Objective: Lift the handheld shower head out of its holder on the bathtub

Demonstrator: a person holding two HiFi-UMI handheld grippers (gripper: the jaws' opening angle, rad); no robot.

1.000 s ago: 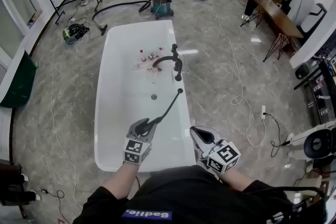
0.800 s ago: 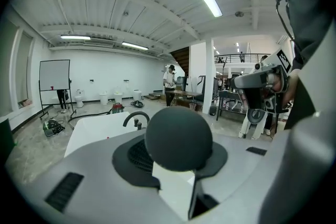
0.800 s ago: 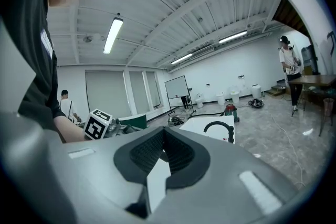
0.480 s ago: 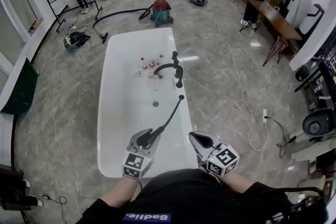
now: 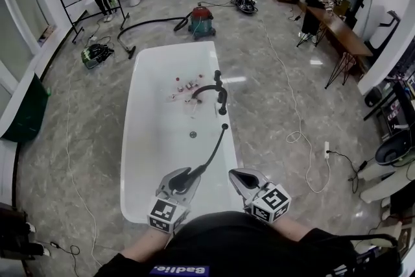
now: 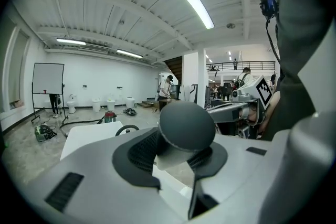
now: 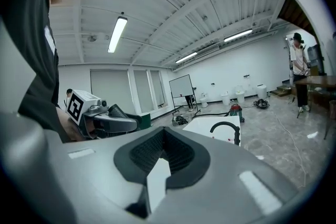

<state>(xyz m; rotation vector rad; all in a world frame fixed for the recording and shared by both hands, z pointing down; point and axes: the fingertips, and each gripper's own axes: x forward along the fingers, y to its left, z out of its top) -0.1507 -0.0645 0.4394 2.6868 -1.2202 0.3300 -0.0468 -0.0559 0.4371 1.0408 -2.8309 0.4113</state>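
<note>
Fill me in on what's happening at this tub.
A person stands at the near end of the white bathtub with a hand-held gripper in each hand. The left hand-held gripper is clamped on the black shower head, held clear of the black faucet fixture, above the tub. The right hand-held gripper is shut and empty beside it.

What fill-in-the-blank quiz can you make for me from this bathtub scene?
1. The left gripper is clamped on the dark, round ____.
2. The right gripper holds ____.
3. On the rim of the white bathtub stands a curved ____ faucet.
4. Beyond the bathtub stands a vacuum cleaner with a ____ drum.

Missing words: shower head; nothing; black; red.
</note>
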